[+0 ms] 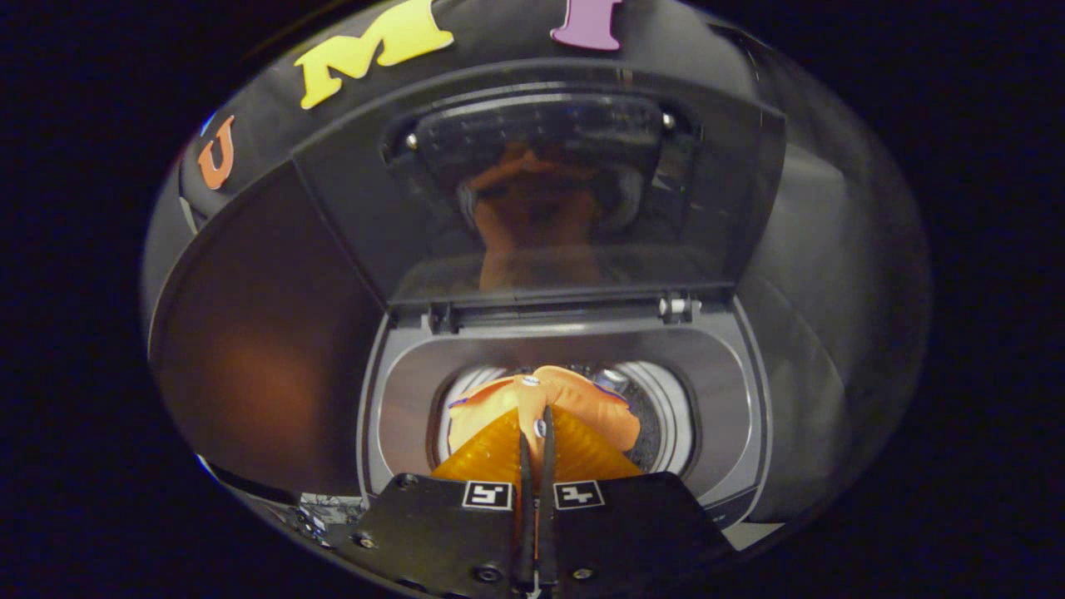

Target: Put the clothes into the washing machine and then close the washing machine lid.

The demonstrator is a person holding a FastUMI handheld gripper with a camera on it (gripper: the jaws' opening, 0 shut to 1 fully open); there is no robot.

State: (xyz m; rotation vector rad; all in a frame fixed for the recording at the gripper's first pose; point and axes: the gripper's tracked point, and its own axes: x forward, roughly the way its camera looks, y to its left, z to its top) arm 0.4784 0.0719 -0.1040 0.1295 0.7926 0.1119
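The gripper (537, 433) pinches an orange garment (574, 408) between nearly closed fingers, over the washing machine's drum (666, 424) (lid (541, 183) raised).

My one camera rides on the gripper (537, 433) and looks forward along its two fingers, which rise close together from the bottom centre of the frame. I am looking steeply down into the open drum of the washing machine (399, 399), from close above its front rim. The raised lid (541, 191) stands across the upper half, facing me. An orange garment (582, 408) sits pinched at the fingertips, over the drum.
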